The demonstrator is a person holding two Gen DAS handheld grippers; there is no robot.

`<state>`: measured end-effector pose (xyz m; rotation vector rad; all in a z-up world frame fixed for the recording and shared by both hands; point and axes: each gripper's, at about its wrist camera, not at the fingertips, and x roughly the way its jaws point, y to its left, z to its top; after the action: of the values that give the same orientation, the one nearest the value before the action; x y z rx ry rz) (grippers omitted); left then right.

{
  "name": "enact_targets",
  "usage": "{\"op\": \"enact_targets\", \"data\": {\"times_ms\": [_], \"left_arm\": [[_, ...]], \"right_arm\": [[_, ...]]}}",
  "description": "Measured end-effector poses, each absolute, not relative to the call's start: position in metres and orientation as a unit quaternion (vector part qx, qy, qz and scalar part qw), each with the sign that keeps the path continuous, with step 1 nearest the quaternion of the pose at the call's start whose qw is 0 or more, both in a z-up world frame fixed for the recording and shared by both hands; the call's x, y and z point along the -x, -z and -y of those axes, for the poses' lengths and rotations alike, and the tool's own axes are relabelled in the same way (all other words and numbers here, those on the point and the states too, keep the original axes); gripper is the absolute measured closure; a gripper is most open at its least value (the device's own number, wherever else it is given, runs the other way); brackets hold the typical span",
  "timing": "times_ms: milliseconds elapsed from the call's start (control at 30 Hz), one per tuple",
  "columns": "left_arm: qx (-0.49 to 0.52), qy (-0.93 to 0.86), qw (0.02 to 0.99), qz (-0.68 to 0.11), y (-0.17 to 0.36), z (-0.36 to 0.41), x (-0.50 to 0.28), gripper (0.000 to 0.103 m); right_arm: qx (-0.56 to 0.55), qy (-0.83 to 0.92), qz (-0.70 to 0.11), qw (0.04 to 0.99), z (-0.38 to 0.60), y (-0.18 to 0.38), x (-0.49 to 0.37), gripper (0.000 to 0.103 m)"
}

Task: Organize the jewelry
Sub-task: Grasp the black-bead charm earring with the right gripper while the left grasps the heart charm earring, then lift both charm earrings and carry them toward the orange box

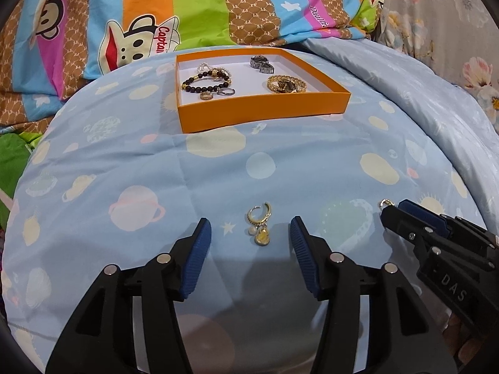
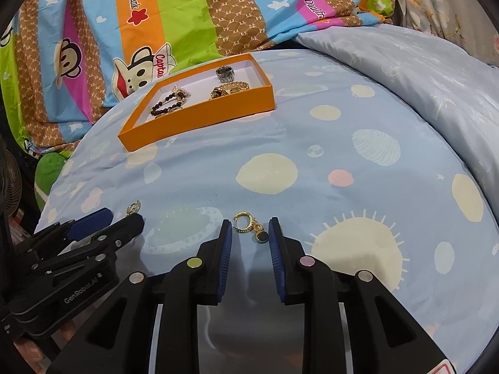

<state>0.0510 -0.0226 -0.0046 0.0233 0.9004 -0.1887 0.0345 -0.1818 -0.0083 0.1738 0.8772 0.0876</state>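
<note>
Bed: covered by a pale blue quilt (image 1: 218,168) printed with planets and suns.
Far side: orange tray (image 1: 265,113) resting on the quilt.
Near side: two gold earrings lying apart, one (image 1: 260,224) with dangling charms, another (image 2: 249,226) with a dark drop.
Behind: striped cartoon pillow (image 1: 124,15).

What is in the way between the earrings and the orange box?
Nothing visible. Only bare blue bedsheet lies between each gold earring and the orange box; each gripper already flanks one.
</note>
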Motion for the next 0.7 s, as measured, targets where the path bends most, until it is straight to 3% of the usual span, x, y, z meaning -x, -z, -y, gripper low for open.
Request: {"op": "enact_targets", "data": {"times_ms": [167,300,400,700], "left_arm": [[-0.023,0.085,0.896,-0.435,0.005,0.029,-0.056,0.055],[-0.028,0.09,0.897,-0.433,0.004,0.032,-0.056,0.076],[-0.031,0.098,0.896,-0.432,0.003,0.035,-0.055,0.089],[-0.027,0.098,0.897,-0.431,0.004,0.035,-0.055,0.09]], "right_arm": [[-0.073,-0.034,-0.426,0.901,0.178,0.008,-0.038,0.078],[-0.069,-0.025,-0.426,0.902,0.177,0.007,-0.039,0.087],[-0.078,-0.027,-0.425,0.902,0.181,0.007,-0.038,0.088],[-0.102,-0.023,-0.416,0.903,0.191,0.006,-0.033,0.088]]}}
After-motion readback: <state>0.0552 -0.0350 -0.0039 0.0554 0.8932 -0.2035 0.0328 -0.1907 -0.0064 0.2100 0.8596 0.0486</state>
